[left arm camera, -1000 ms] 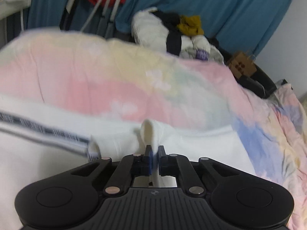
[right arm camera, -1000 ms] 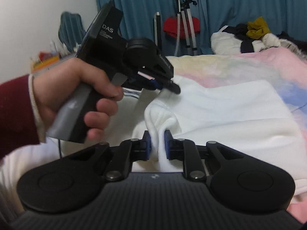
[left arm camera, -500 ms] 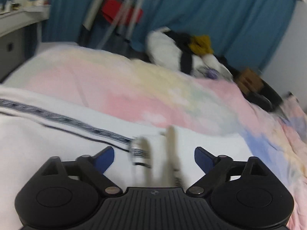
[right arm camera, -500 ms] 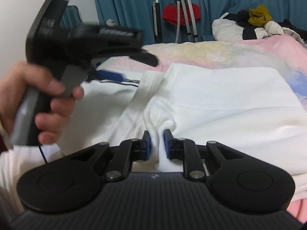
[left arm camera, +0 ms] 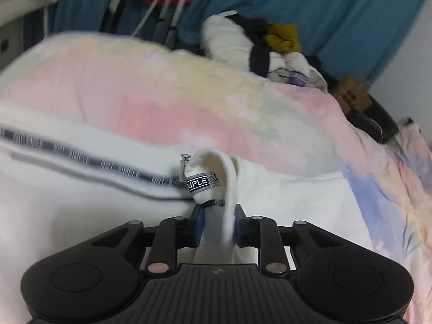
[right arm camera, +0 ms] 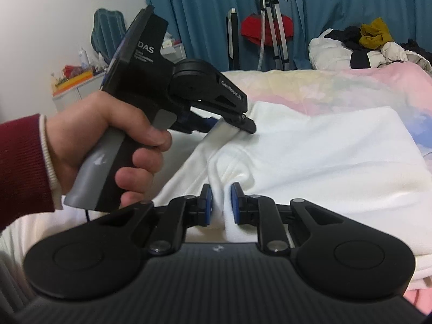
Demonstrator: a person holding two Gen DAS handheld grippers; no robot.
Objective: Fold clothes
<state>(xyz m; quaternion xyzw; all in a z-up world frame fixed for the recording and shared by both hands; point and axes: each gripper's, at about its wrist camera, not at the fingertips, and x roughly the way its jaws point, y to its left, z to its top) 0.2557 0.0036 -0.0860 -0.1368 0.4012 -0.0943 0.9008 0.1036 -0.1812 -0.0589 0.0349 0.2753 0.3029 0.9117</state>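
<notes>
Step in hand, by my read: both grippers pinch white garment (right arm camera: 324,156), ready to carry fold. Best done by lifting both at same height, keeping edge taut, moving together.

Left gripper (left arm camera: 218,217): nearly together, clamped on bunched fabric with striped band (left arm camera: 201,183) just ahead.

Right gripper (right arm camera: 220,203): narrow gap, clamped on ridge of fabric.

Garment lies ahead of both, on pastel bedspread (left arm camera: 135,94).

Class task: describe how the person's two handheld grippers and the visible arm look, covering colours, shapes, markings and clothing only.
Both the left gripper and right gripper are black with blue finger pads, round side discs and ribbed bodies. The left one's grey-black handle reads "DAS". The hand wears a maroon sleeve with a white cuff.
</notes>
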